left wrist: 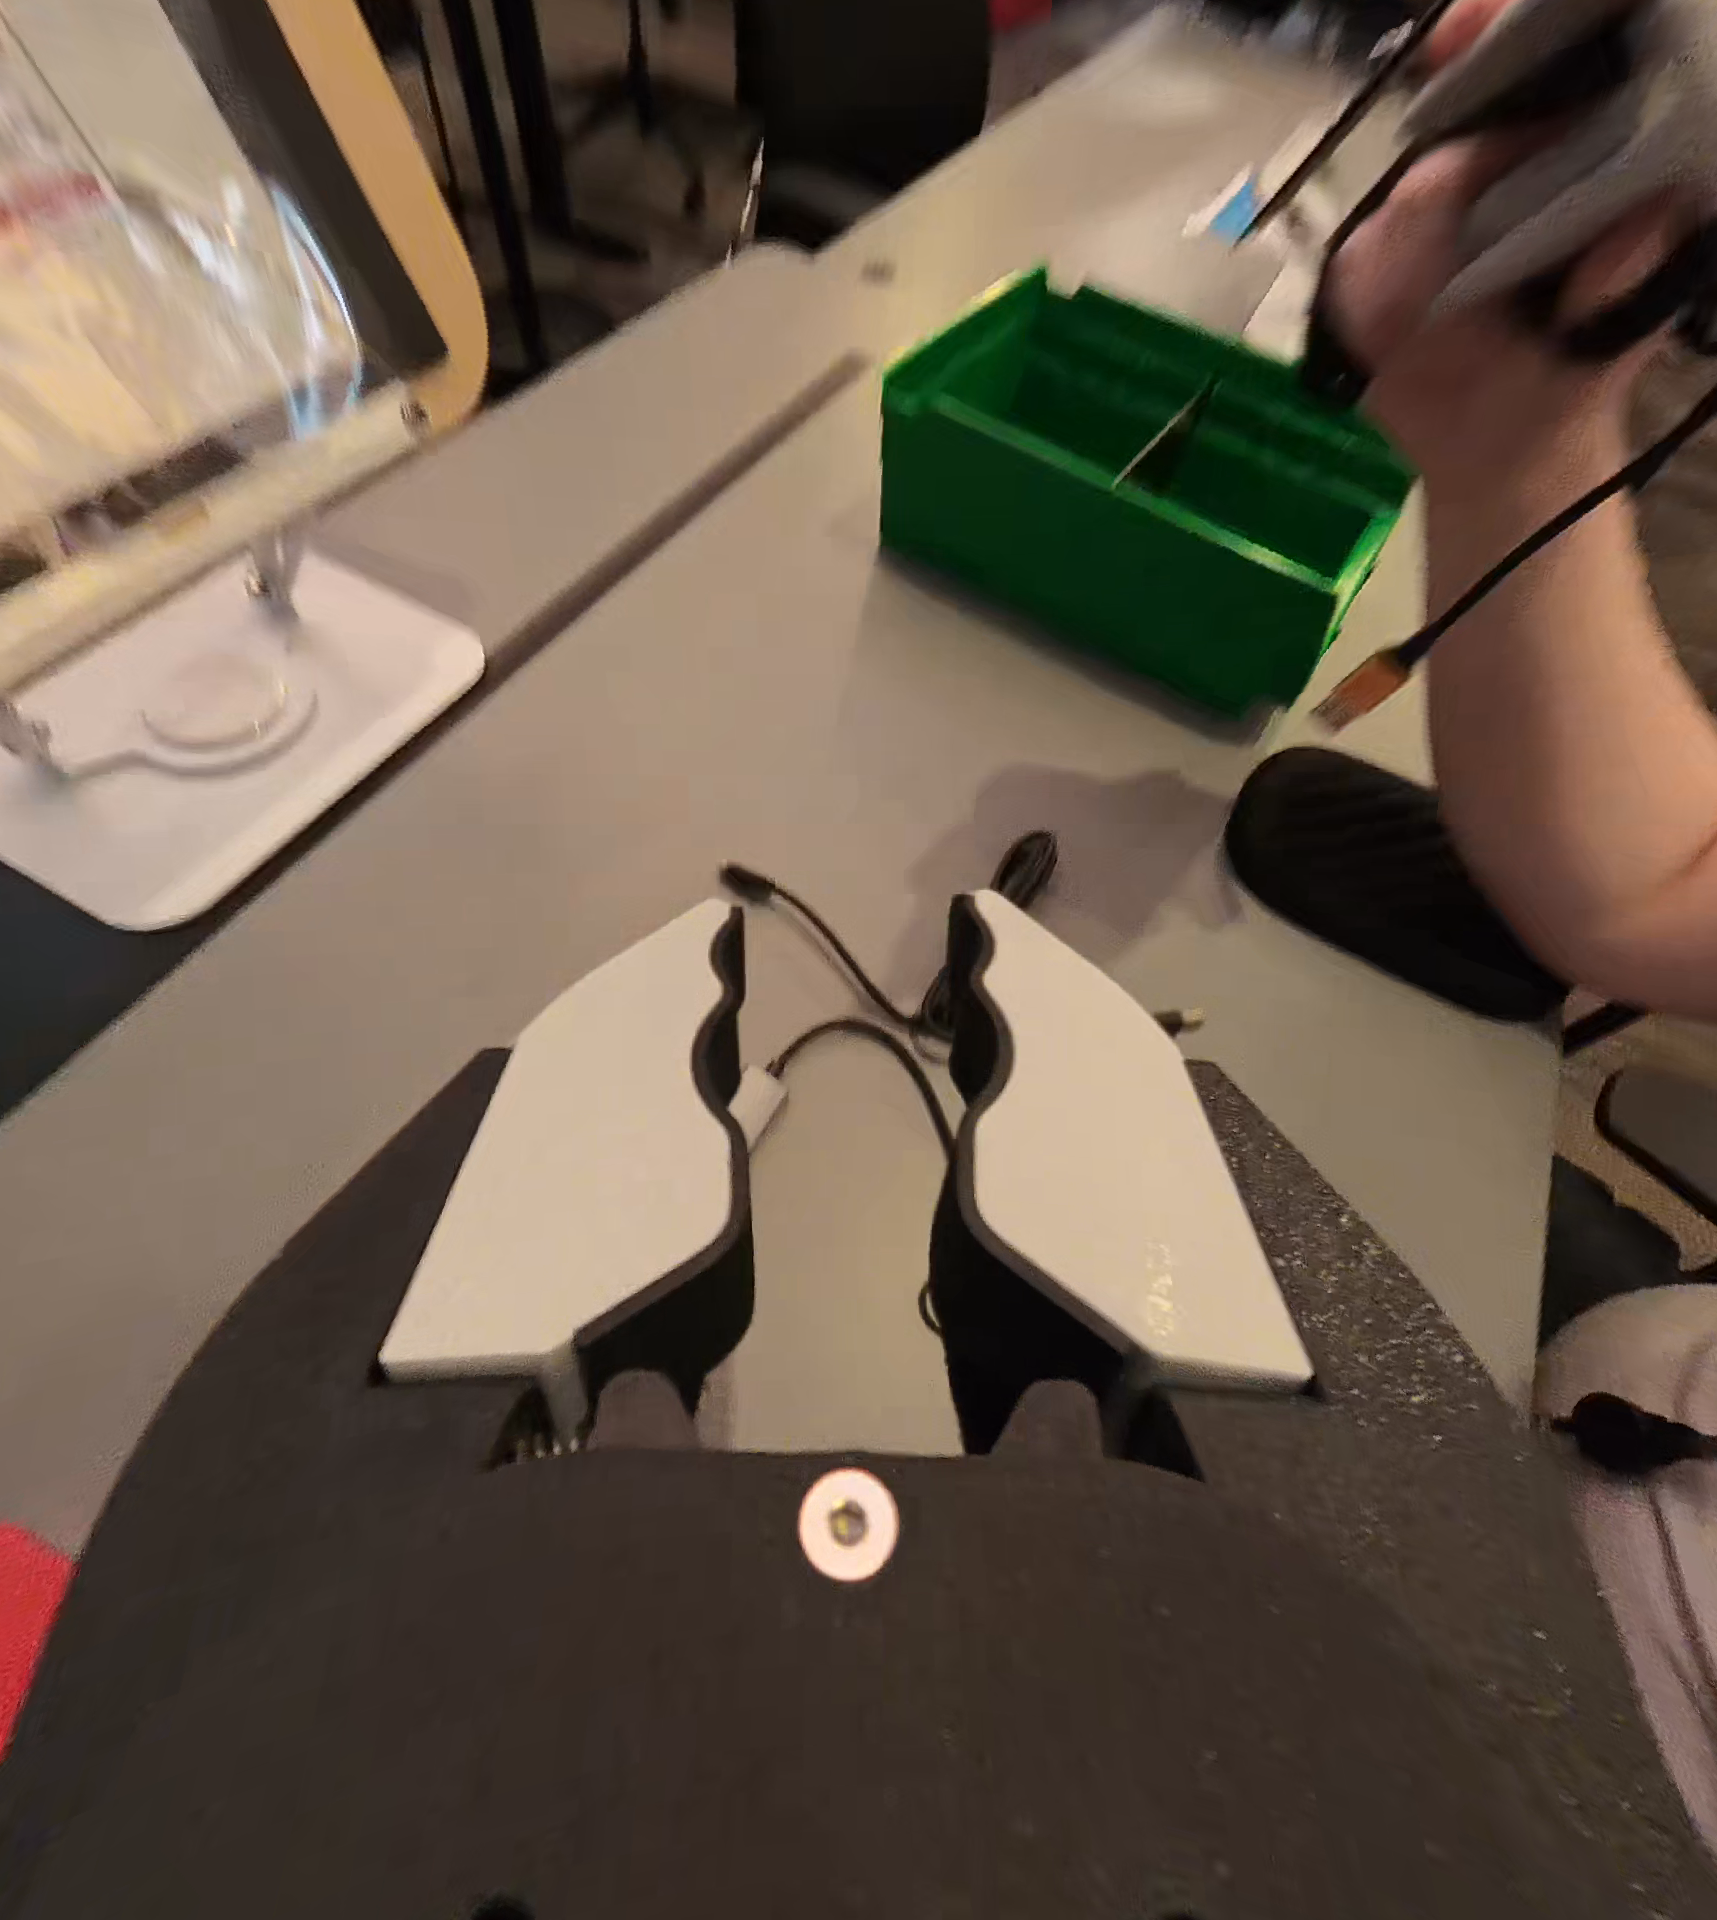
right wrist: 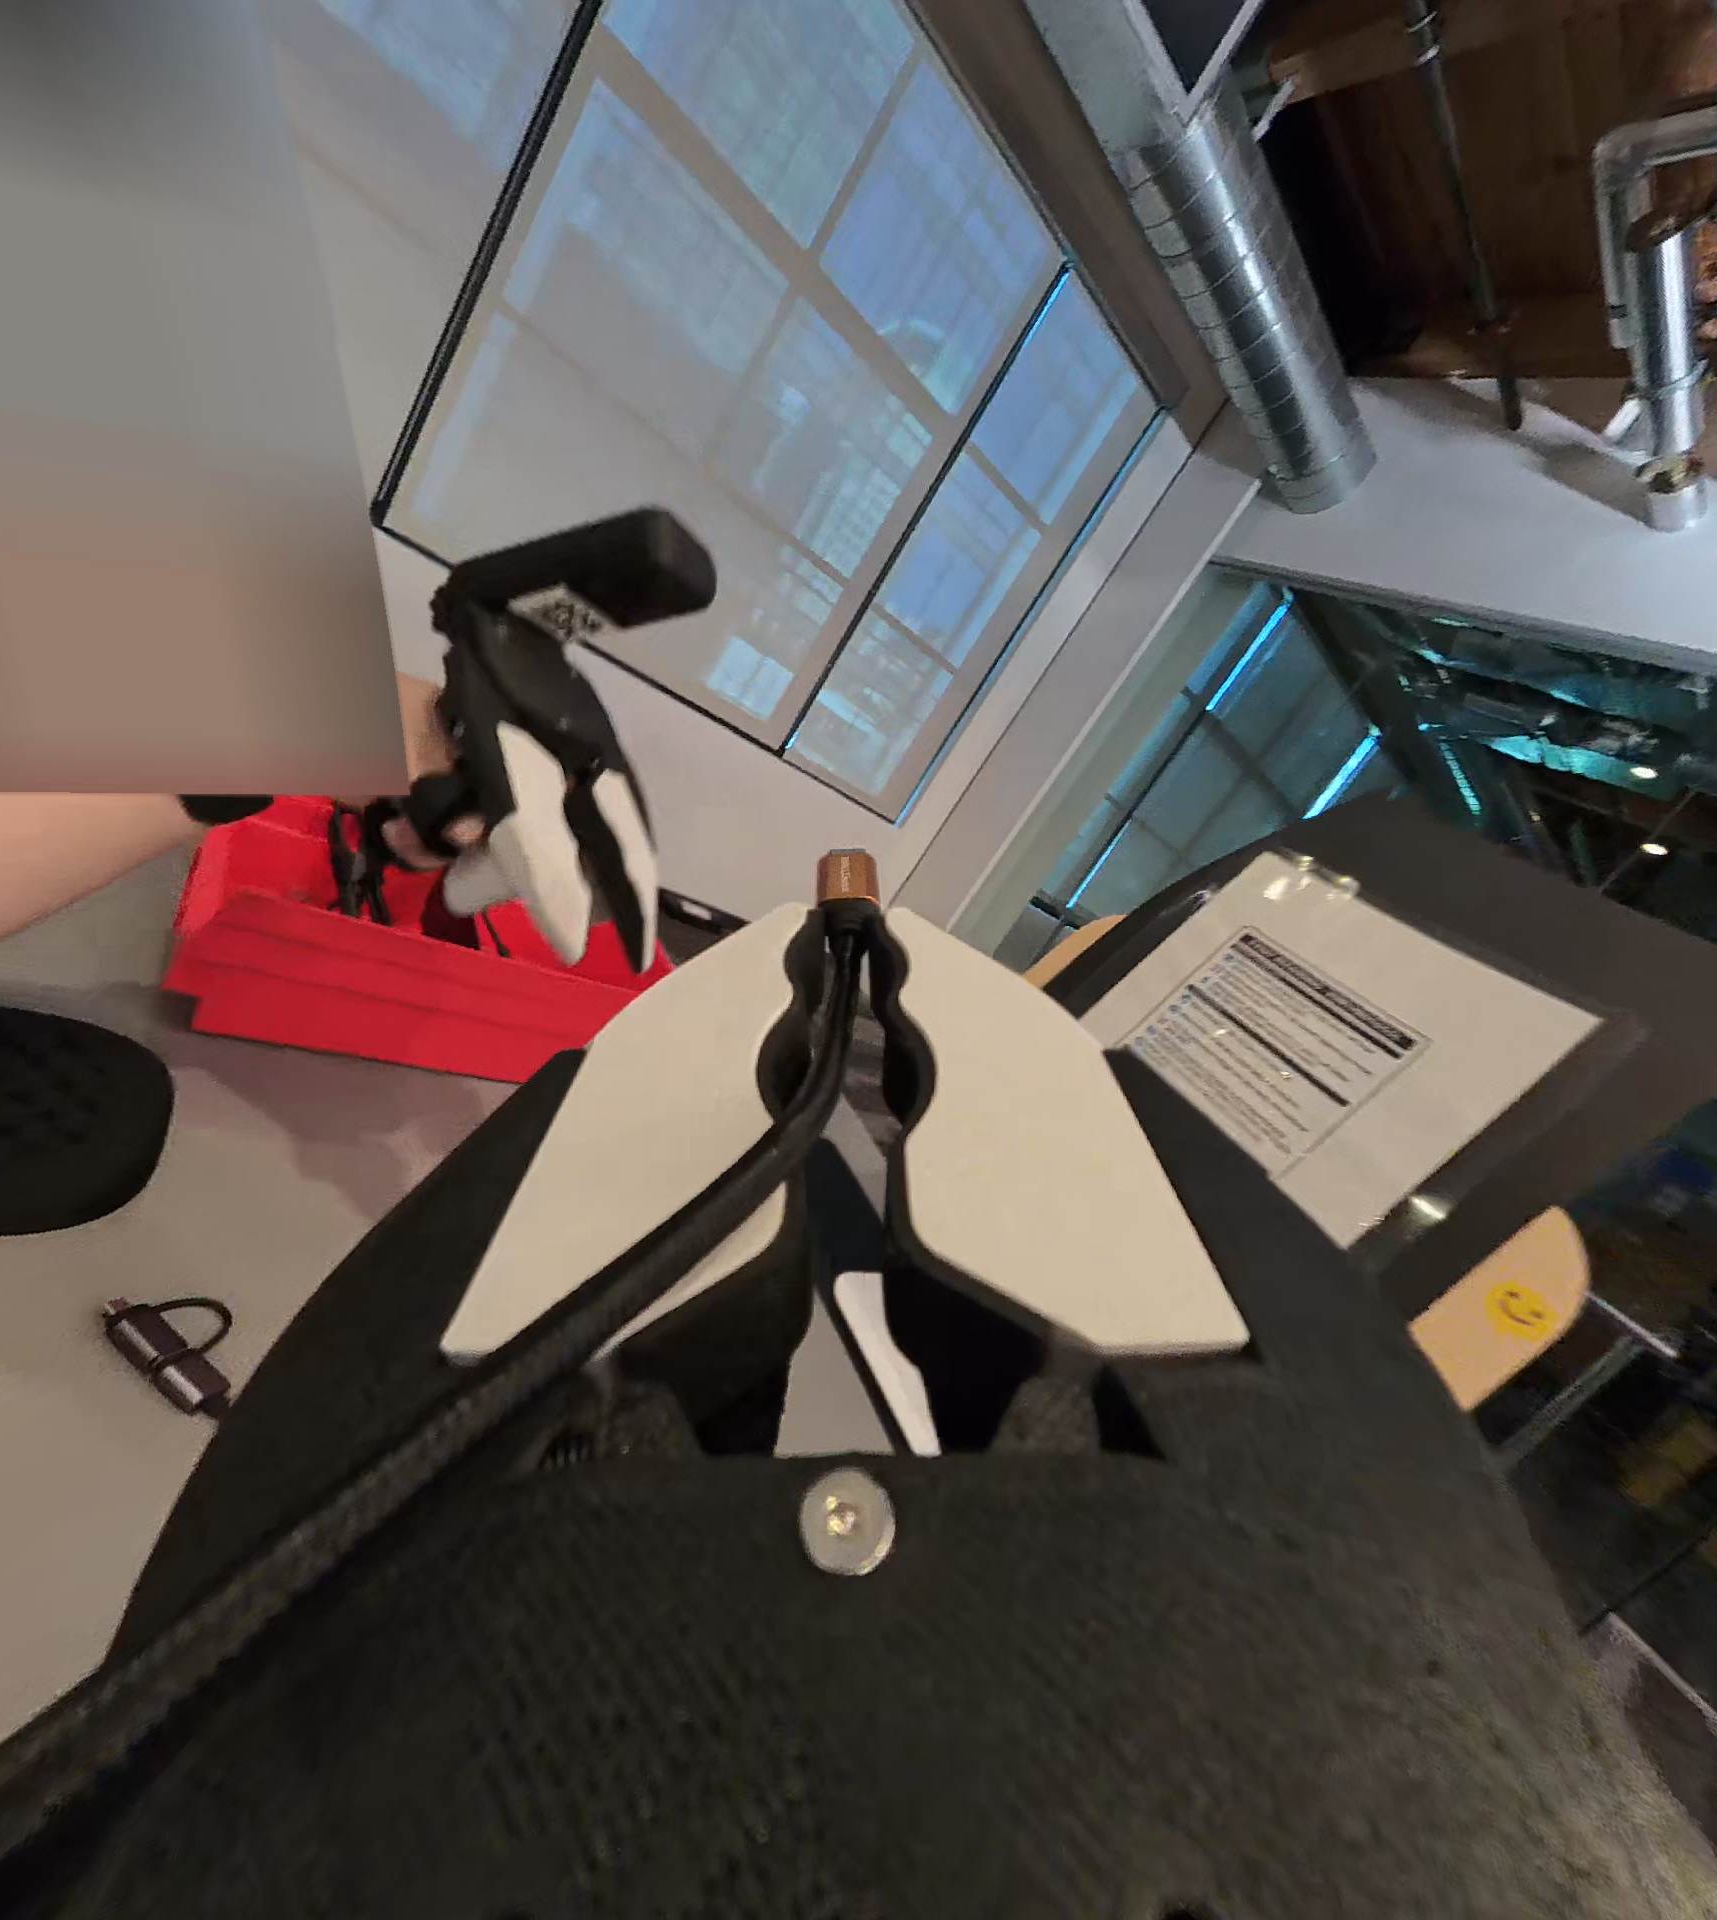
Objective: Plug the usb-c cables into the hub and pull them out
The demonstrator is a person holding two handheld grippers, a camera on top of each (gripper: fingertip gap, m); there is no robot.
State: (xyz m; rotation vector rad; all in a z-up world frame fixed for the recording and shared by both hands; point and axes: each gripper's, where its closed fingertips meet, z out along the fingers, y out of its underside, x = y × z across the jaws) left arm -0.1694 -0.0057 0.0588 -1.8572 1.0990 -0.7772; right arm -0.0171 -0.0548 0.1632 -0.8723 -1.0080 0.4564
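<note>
My left gripper [left wrist: 849,914] is open and empty, hovering over the grey table [left wrist: 625,790]. Below it lie a small white adapter block [left wrist: 756,1108] with a thin black lead and a second thin black cable [left wrist: 833,951] with a dark plug. My right gripper [right wrist: 846,920] is shut on a black braided cable [right wrist: 729,1216]; its copper plug [right wrist: 846,878] sticks out past the tips. It is raised and points up toward a window. In the left wrist view the right gripper [left wrist: 1602,156] is blurred at top right, and the cable's other copper plug [left wrist: 1363,691] dangles.
A green divided bin [left wrist: 1145,499] stands on the far table. A white stand base [left wrist: 189,748] is at the left. A black mesh pad [left wrist: 1373,873] lies under the person's arm. A red bin [right wrist: 397,987] and a small dark adapter [right wrist: 168,1351] are on the table. Spacing between my two grippers at the tips: around 20 cm.
</note>
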